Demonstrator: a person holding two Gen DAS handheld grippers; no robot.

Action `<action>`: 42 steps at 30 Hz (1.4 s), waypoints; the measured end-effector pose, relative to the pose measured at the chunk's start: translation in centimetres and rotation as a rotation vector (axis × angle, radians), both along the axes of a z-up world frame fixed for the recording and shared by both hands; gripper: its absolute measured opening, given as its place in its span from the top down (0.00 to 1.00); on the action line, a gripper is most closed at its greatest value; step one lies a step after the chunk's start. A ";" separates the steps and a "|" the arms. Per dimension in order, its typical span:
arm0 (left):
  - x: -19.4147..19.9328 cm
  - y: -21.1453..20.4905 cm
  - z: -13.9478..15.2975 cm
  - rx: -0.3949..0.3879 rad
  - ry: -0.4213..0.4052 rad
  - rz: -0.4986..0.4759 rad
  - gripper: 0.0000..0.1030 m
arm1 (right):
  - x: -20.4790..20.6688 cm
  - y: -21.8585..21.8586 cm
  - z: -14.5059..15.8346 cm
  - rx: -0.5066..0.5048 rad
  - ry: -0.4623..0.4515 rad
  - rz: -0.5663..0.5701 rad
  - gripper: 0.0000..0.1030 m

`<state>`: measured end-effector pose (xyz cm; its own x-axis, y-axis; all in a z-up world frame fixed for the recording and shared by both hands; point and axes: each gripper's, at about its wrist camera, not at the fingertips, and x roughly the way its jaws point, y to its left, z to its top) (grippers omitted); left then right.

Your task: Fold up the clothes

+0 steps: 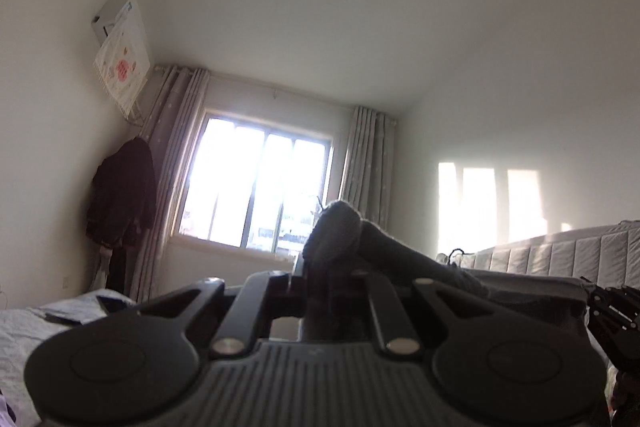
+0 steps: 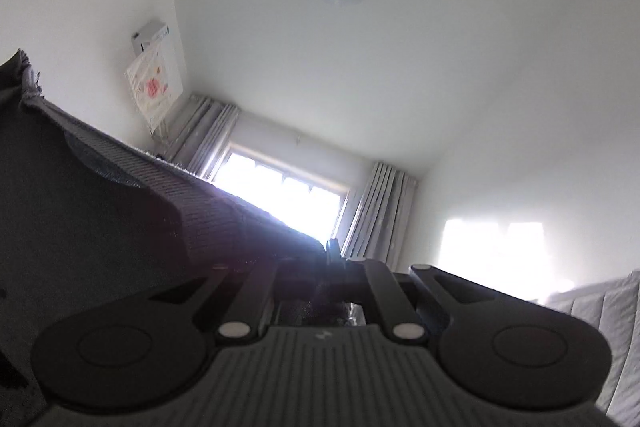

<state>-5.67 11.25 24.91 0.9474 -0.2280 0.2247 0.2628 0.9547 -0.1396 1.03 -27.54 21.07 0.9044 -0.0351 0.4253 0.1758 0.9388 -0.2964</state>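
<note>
Clearly the garment is up in the air, pinched at two places and stretched between the hands; both cameras tilt toward the ceiling, so I judge this the lift-and-spread step that comes ahead of a fold. The left gripper (image 1: 320, 283) is closed narrow on a bunched lump of the dark grey garment (image 1: 340, 231), which trails off to the right toward the padded headboard (image 1: 560, 247); the right gripper (image 2: 332, 263) is shut tight on the same cloth, whose ribbed edge (image 2: 168, 183) runs taut up and to the left across the window (image 2: 280, 187). Next, as I read it, the cloth must come down flat onto the bed (image 1: 24, 323), kept stretched so no crease sets in, and only then be let go or doubled over. Much is hidden: the fingertips of both grippers are buried in fabric; the lower part of the garment is out of frame, so what kind of clothing it is cannot be told; glare from the window washes out detail; a dark shape at the right edge of the left view is too cut off to name.
</note>
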 end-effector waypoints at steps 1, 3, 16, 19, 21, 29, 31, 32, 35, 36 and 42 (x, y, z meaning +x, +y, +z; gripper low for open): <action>0.9 -0.2 -1.3 0.011 0.031 0.002 0.92 | 1.2 -0.4 -1.4 0.022 0.038 0.002 0.96; 2.5 -0.5 -3.6 0.027 0.086 0.000 0.92 | 3.1 -0.7 -3.5 0.015 0.094 -0.005 0.96; 6.0 -0.4 -9.9 0.089 0.371 -0.025 0.92 | 1.4 3.6 -4.3 -0.025 0.430 0.038 0.96; 6.6 -0.3 -9.7 0.099 0.383 -0.011 0.92 | 1.4 4.1 -3.9 -0.004 0.457 0.036 0.96; 6.9 -0.6 -9.2 0.125 0.365 0.005 0.92 | 1.8 4.7 -3.4 0.006 0.448 0.025 0.96; 10.2 -1.7 -6.0 0.183 0.346 0.061 0.92 | 2.7 4.9 -4.2 0.017 0.424 -0.021 0.96; 11.1 -1.9 -5.1 0.180 0.336 0.066 0.92 | 3.1 4.9 -3.7 0.011 0.404 -0.036 0.97; 11.5 -2.0 -4.5 0.179 0.326 0.068 0.92 | 3.5 4.9 -3.4 0.010 0.393 -0.042 0.97; 13.0 -2.4 -3.4 0.180 0.297 0.075 0.92 | 4.9 4.9 -2.5 0.005 0.371 -0.064 0.97; 13.6 -2.6 -3.2 0.183 0.293 0.078 0.92 | 5.6 4.9 -2.3 0.003 0.368 -0.070 0.97; 18.8 -3.8 -5.0 0.232 0.340 0.101 0.92 | 10.7 5.1 -3.4 -0.004 0.453 -0.083 0.97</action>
